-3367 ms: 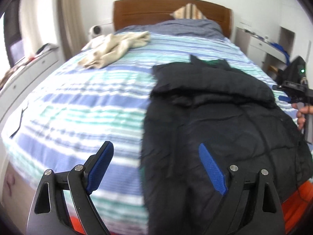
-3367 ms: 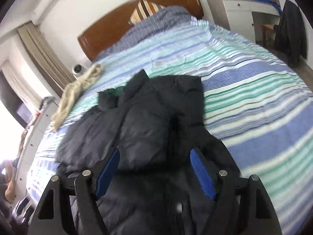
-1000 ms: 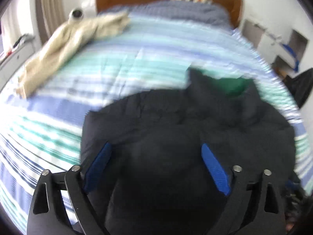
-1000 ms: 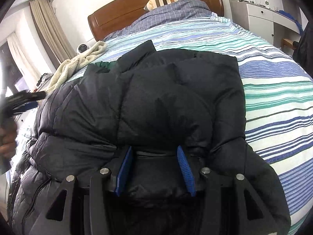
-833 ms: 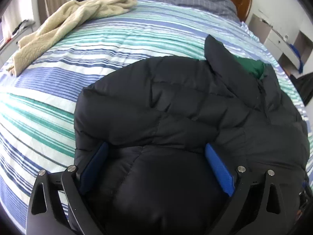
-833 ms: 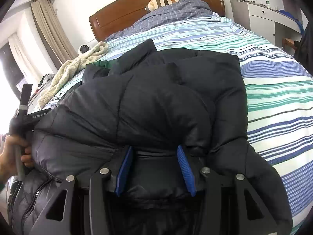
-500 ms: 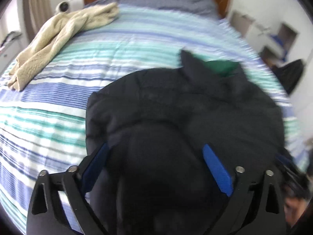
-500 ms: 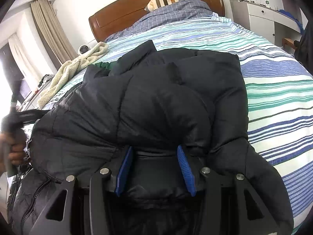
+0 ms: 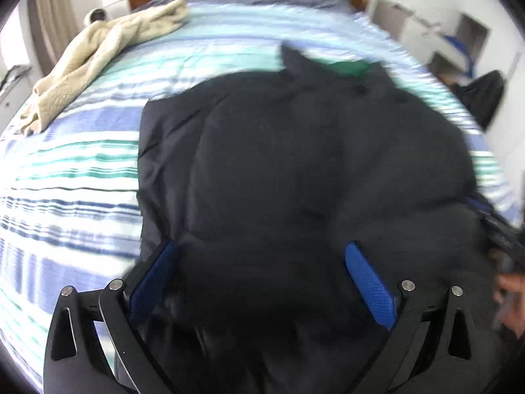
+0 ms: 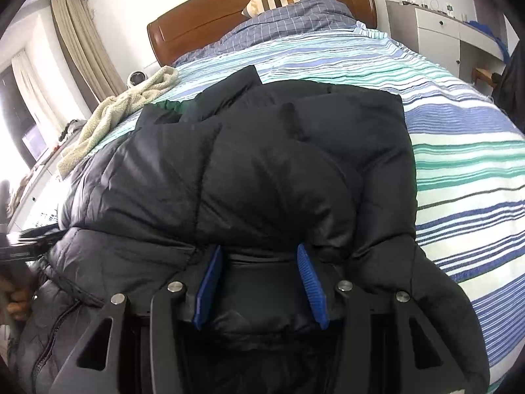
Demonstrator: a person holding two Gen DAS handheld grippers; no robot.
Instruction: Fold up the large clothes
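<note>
A black puffer jacket [image 9: 295, 164] with a green inner collar lies partly folded on the striped bed; it also fills the right wrist view [image 10: 262, 170]. My left gripper [image 9: 259, 262] is open, its blue pads spread wide over the jacket's near part. My right gripper [image 10: 257, 266] is closed partway on a bulge of the jacket's lower edge between its blue pads. The left gripper's body shows at the left edge of the right wrist view [image 10: 29, 243].
The blue, green and white striped bedspread [image 10: 459, 105] surrounds the jacket. A cream towel [image 9: 98, 55] lies at the bed's far left. A wooden headboard [image 10: 249, 6] and pillows stand behind. White drawers [image 10: 436, 32] are at the right.
The left gripper has shifted over the jacket with motion blur, staying open. The right gripper has held still, closed on the jacket's edge.
</note>
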